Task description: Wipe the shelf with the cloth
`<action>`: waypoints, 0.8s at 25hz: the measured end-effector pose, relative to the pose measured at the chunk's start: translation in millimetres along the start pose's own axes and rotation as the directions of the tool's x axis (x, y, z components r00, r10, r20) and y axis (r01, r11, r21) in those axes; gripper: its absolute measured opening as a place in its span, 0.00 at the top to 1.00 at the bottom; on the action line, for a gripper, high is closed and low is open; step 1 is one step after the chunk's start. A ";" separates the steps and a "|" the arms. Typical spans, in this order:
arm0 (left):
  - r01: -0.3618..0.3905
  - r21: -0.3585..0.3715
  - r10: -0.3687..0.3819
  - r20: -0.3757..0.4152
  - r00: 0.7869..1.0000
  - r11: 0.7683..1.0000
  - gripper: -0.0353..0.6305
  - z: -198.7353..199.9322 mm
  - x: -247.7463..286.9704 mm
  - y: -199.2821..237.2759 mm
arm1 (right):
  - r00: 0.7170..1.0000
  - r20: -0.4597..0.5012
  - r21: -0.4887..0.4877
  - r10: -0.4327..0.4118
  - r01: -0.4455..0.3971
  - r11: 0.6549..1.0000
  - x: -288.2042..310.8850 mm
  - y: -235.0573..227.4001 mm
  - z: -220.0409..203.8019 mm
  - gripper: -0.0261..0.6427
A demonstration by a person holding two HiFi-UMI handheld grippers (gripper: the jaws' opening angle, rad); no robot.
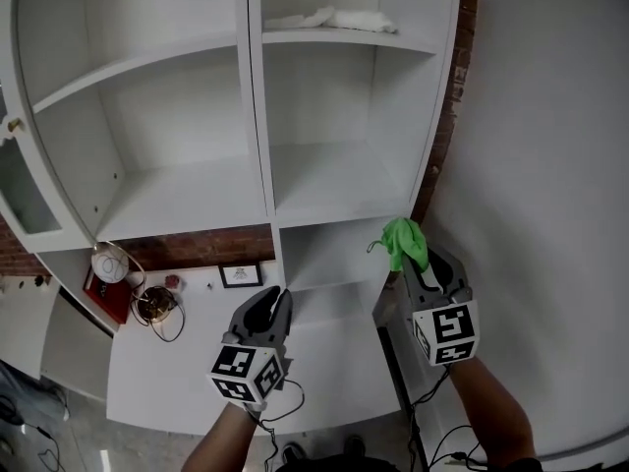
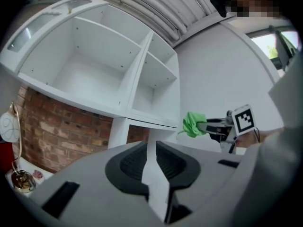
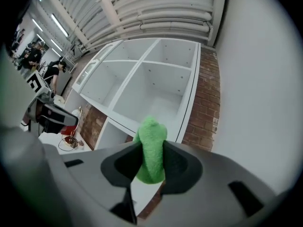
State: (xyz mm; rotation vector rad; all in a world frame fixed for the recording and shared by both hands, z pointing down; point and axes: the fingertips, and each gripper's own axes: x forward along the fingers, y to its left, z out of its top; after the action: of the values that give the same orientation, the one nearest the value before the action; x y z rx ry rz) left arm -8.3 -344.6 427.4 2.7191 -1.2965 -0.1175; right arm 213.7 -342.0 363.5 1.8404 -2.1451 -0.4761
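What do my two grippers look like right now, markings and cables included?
Both the left gripper and right gripper have dark grey moulded jaws with ribbed inner pads. Each carries a white cube printed with black square markers, and a thin black cable trails beneath each. No sleeves reach the wrists.

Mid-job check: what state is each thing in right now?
green cloth: bunched, clamped between the right jaws.
right hand-held gripper: shut on the green cloth.
left hand-held gripper: jaws nearly together, nothing between them.
shelf: open-fronted, boards bare except one.
white cloth: crumpled, lying on the upper right board.
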 end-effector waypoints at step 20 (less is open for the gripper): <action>-0.137 0.049 0.138 -0.030 0.990 0.989 0.85 -22.3 -50.1 -6.5 | 0.994 0.045 0.229 0.095 -0.103 0.968 -75.0 43.4 -70.7 0.80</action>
State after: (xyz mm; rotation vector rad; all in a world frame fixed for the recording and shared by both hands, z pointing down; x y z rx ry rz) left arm -32.1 -299.8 449.3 2.6467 -1.4898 -0.0282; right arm 215.4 -266.8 446.4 1.8398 -2.3892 -0.2453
